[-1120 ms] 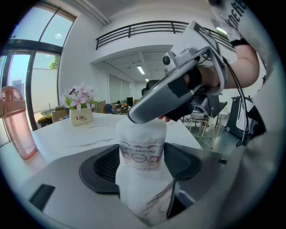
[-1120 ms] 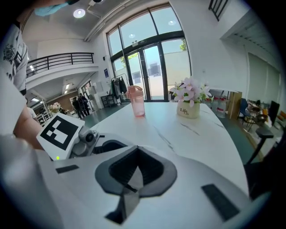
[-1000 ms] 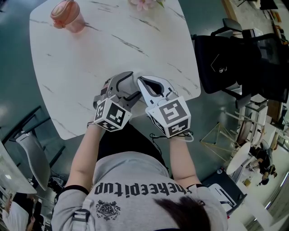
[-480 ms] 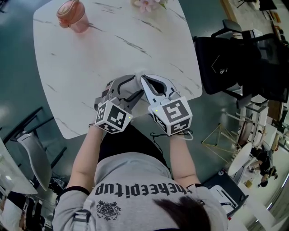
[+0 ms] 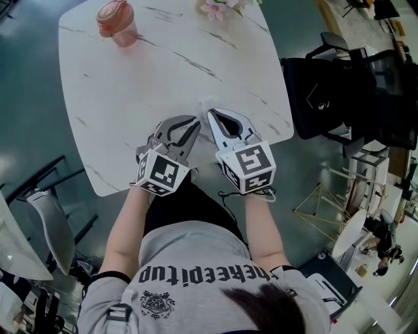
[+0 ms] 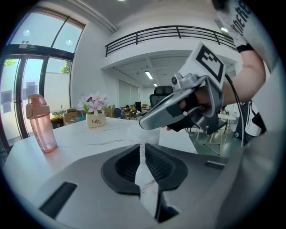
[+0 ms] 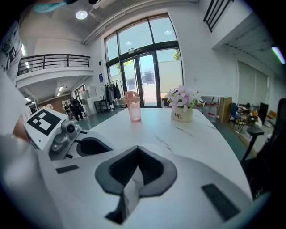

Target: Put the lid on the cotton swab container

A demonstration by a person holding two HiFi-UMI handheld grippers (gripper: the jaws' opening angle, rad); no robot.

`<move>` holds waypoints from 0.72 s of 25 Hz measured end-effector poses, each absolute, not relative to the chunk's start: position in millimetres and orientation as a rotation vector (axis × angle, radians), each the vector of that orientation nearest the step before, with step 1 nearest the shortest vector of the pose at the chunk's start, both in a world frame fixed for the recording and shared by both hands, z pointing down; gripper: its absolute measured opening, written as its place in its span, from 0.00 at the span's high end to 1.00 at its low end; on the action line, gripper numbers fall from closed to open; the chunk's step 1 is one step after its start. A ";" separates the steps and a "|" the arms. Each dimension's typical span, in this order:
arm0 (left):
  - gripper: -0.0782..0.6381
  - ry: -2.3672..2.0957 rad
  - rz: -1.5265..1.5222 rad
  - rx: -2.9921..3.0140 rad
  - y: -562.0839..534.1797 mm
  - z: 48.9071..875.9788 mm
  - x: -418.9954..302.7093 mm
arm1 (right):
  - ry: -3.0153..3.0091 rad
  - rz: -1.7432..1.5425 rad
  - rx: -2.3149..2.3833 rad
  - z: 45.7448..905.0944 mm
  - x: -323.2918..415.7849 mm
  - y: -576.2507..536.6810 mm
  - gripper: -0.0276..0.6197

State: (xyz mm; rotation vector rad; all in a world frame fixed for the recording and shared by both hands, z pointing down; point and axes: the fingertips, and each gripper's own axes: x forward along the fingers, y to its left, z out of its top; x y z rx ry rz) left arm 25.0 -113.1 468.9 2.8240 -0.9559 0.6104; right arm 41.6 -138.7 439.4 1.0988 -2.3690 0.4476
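Observation:
A small translucent white container (image 6: pixel 144 133) stands on the white marble table (image 5: pixel 163 78) near the front edge, just beyond my left gripper's tips. It is barely visible in the head view, and I cannot make out a separate lid. My left gripper (image 6: pixel 142 147) (image 5: pixel 194 122) is closing, its jaws nearly together with only bare table showing through the slit. My right gripper (image 7: pixel 136 152) (image 5: pixel 210 115) is shut with nothing in it. Its tip (image 6: pixel 147 123) hovers right over the container. The two grippers sit side by side, tips close together.
A pink drinking bottle (image 5: pixel 117 23) (image 6: pixel 40 125) stands at the table's far left corner, and a small pot of pink flowers (image 5: pixel 219 6) (image 7: pixel 182 107) at the far edge. A black office chair (image 5: pixel 339 85) is to the right of the table.
The left gripper's jaws have closed from wide open to nearly together, and it has drawn back a little toward the table's edge. The right gripper has stayed shut in about the same place.

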 end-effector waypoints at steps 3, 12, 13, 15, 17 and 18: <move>0.85 -0.995 0.549 2.809 -111.5 457.4 19.1 | -2.390 0.468 1.110 434.6 40.4 -130.3 0.94; 0.87 -1.009 0.318 2.818 -98.3 398.4 22.3 | -2.489 0.472 1.135 398.0 35.8 -98.3 0.94; 0.87 -1.006 0.295 2.819 -96.1 391.8 23.0 | -2.501 0.466 1.140 392.1 35.3 -94.6 0.94; 0.87 -1.001 0.262 2.830 -91.1 379.6 24.4 | -2.526 0.455 1.158 380.2 34.9 -87.6 0.94; 0.87 -0.995 0.243 2.851 -84.4 368.0 25.9 | -2.554 0.447 1.180 368.3 35.2 -79.6 0.94; 0.87 -0.995 0.236 2.861 -80.2 362.2 26.8 | -2.567 0.443 1.190 362.4 35.8 -74.9 0.94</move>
